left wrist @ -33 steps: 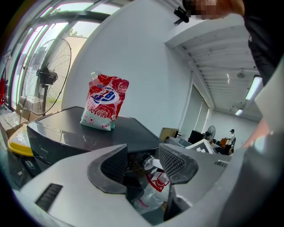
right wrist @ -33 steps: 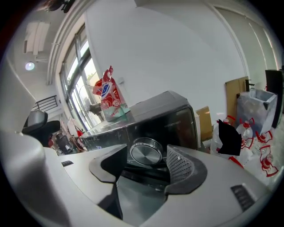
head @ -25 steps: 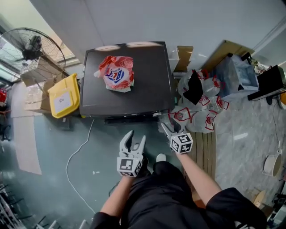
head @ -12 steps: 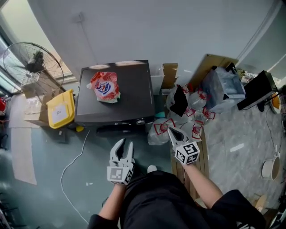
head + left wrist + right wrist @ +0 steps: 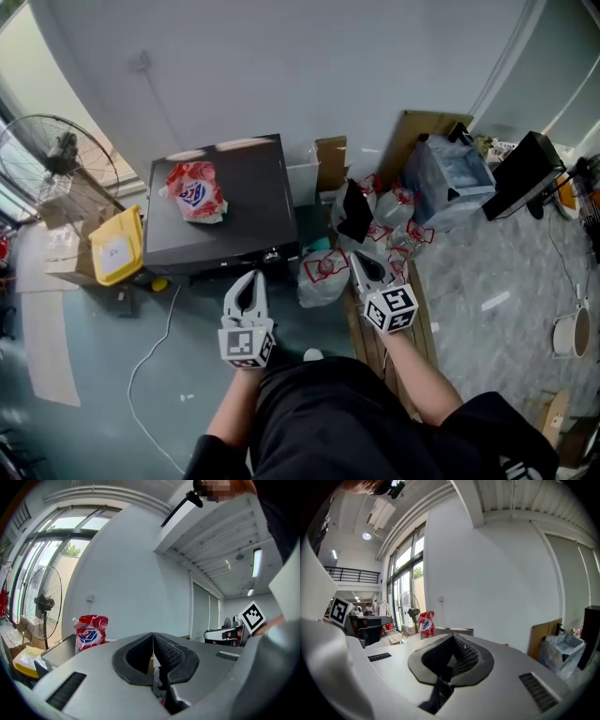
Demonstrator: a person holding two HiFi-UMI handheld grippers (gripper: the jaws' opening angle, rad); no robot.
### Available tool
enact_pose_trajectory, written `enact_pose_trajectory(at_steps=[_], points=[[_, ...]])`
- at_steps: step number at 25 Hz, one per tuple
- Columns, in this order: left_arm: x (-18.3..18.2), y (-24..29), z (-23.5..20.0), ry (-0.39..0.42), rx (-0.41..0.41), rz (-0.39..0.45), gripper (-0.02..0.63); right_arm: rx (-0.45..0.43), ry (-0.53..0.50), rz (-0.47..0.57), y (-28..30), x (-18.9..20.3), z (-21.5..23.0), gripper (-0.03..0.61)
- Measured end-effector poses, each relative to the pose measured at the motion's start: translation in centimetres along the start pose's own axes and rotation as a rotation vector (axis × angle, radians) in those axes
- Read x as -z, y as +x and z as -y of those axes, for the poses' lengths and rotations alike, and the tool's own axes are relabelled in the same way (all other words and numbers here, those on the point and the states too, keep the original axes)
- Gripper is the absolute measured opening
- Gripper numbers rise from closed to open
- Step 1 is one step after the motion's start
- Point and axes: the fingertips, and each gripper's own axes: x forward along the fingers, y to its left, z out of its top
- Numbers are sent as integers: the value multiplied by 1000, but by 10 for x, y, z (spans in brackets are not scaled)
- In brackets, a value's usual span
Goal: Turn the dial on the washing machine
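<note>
Two pairs of jaws meet on nothing: the left gripper (image 5: pixel 248 279), just closed, and the right gripper (image 5: pixel 362 261) hang short of the washing machine (image 5: pixel 251 211), which carries a detergent pouch (image 5: pixel 195 191) on top

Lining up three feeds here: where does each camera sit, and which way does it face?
Head view: on the person's head, facing steeply down at the washing machine; shows both forearms, left claw, right claw.
Left gripper view: on the left claw, facing the white wall; shows its shut jaws.
Right gripper view: on the right claw, facing that wall; shows its shut jaws.
Shared: all three catch the red pouch and fan.
</note>
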Motion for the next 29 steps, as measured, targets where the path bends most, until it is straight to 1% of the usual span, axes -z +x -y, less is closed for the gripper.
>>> enact_pose_trajectory(at_steps=[4, 8, 13, 18, 23, 29], points=[[-4, 6, 9, 11, 19, -6, 5, 30, -18, 16, -5, -9, 5, 0], [-13, 11, 7, 30, 14, 0, 5, 33, -32, 26, -5, -15, 7, -2], [4, 8, 18, 40, 38, -2, 5, 41, -53, 20, -14, -13, 11, -2], [6, 7, 21, 54, 51, -17, 5, 47, -95, 69, -9, -18, 5, -2], [7, 2, 15, 40, 14, -12, 5, 15, -96, 74, -5, -19, -10, -2], [6, 1, -1, 51, -18, -12, 5, -19, -94, 83, 8, -22, -24, -2]])
